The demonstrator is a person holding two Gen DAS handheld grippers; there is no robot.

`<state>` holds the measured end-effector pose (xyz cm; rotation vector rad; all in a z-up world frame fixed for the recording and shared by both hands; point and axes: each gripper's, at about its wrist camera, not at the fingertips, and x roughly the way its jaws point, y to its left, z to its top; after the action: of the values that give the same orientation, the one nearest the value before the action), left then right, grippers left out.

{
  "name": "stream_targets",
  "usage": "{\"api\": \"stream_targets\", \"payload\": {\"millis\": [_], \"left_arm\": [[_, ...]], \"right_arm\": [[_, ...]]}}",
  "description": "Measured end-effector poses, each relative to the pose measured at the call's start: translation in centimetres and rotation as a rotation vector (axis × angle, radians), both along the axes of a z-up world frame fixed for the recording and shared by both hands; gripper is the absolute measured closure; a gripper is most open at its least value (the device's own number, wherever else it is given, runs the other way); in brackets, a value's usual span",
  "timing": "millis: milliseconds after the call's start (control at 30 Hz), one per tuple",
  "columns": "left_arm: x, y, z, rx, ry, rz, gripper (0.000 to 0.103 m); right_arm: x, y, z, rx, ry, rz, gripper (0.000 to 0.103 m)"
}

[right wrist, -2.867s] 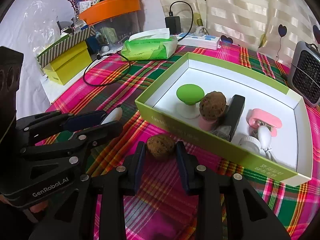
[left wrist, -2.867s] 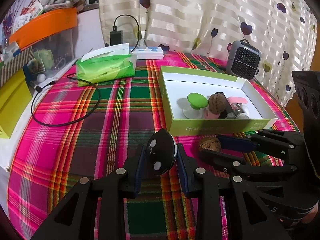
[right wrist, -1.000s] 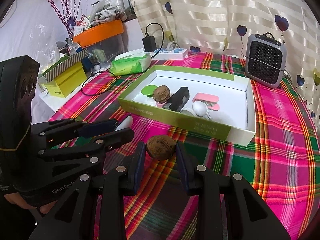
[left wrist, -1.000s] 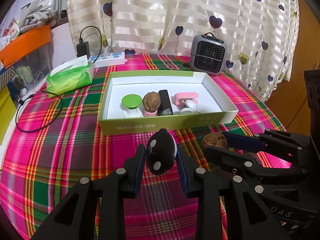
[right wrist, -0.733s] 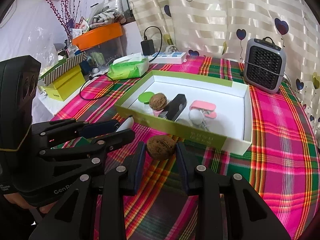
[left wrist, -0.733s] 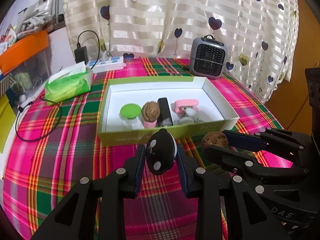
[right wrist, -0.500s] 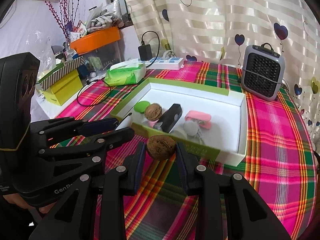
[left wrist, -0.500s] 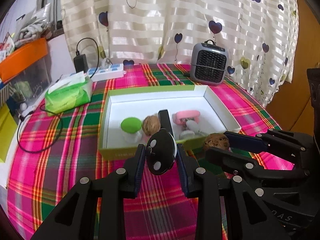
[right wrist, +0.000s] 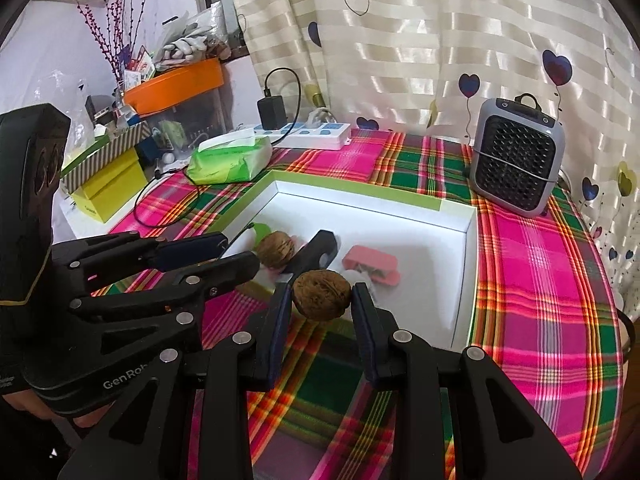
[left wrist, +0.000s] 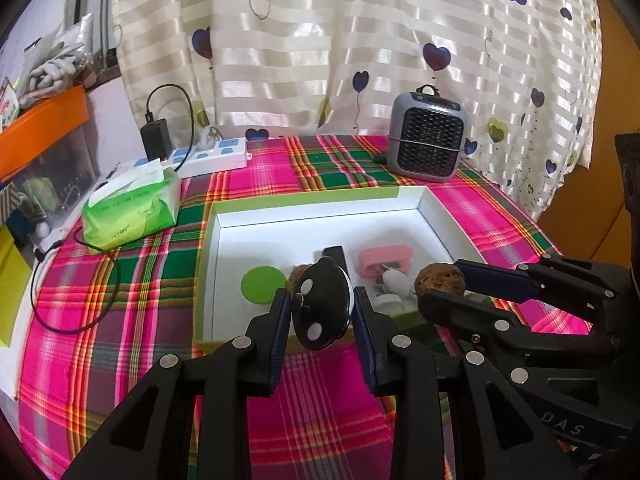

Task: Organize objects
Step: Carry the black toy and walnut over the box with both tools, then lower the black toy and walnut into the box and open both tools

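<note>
Brown walnut point(right wrist: 321, 295) clenched in right tool point(right wrist: 320, 312) and black oval gadget point(left wrist: 323, 309) gripped in left tool point(left wrist: 322, 316) hang at the green box's point(left wrist: 320, 200) 6 o'clock wall; early release risks either rolling onto the surface.

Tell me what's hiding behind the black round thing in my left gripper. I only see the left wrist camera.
Observer: Behind the black round thing, a second walnut sits in the box, beside a black gadget.
Operator: Is the right gripper really squeezing its nut?
Observer: Yes, the right gripper has both pads pressed on the held walnut.
Operator: What's past the orange tub?
Observer: Purple twigs rise beside the orange tub.
</note>
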<state>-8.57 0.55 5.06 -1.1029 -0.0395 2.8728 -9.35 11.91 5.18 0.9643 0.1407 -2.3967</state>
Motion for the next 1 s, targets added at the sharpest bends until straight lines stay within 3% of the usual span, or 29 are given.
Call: {"api": "stream_targets", "payload": {"millis": [433,1000], "left_arm": [[-1.9,-3.3,-0.7,0.022,-0.008,0.066,0.074],[-2.8,-2.9,-1.7,-0.002,-0.02,0.032,0.074]], "right_arm": [[-2.9,0.0,-1.4,0.025,-0.031,-0.025,0.071],[-4.2,-1.8,-1.9,0.041,-0.012,0.008,0.071]]}}
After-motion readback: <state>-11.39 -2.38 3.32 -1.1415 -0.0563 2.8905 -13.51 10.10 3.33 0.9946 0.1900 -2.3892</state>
